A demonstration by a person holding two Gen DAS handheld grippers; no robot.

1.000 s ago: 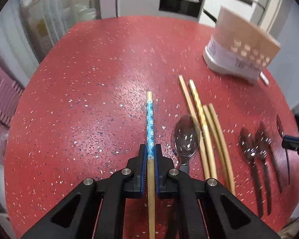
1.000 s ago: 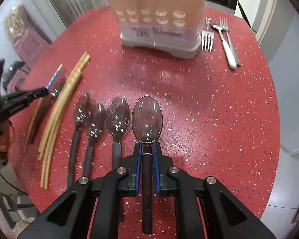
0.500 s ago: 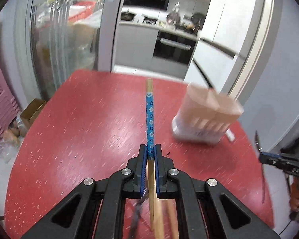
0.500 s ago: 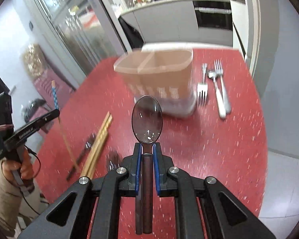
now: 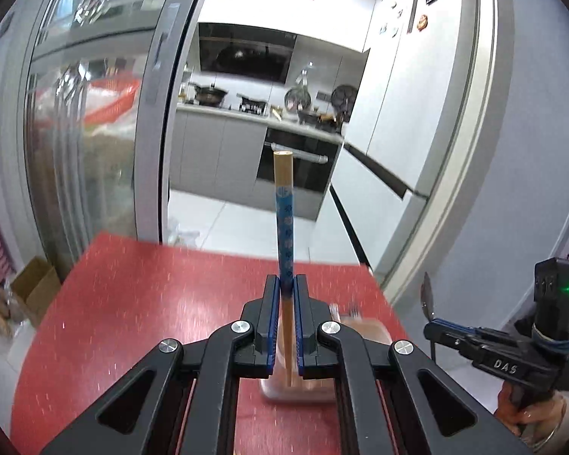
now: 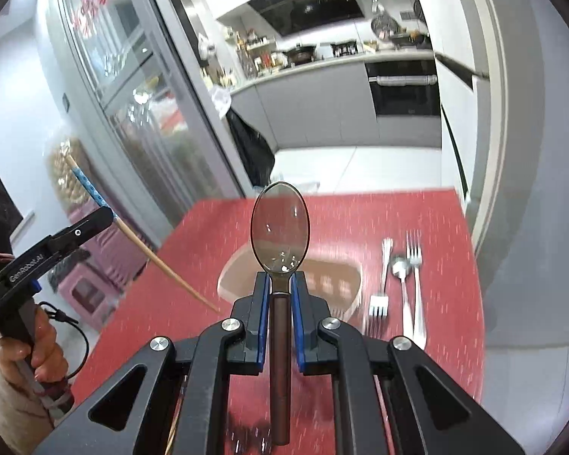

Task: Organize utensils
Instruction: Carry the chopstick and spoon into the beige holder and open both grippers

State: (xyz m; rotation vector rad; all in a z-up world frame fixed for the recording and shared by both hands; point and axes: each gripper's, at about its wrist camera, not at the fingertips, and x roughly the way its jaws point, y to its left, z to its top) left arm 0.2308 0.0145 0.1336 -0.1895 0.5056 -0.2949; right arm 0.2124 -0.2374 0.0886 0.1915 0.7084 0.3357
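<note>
Tongs on the left side, the left tongs, pinch a chopstick with a blue flower band. The chopstick sticks up and out past the blue pads, and its plain wood tip points at the far kitchen. In the right wrist view the left tongs are held high over the left edge of the red counter, in a hand wrapped around the grip, and the chopstick slants down toward the counter.

A pink holder sits on the counter in the middle, partly hidden behind the tongs in both views. It looks blurry.

Next come the right tongs. They pinch a spoon by its neck, with the round bowl up and the dark handle running back between the pads. In the left wrist view the right tongs are off the right edge of the counter, held level, and the spoon stands up from them.

On the far right, two forks and a silver spoon lie flat on the counter beside the holder.

A second ago both tongs were low over the counter, with the rows of chopsticks and spoons in plain sight. Now both are lifted and tipped up, so the kitchen fills the top of each view, and those rows are gone from sight.
</note>
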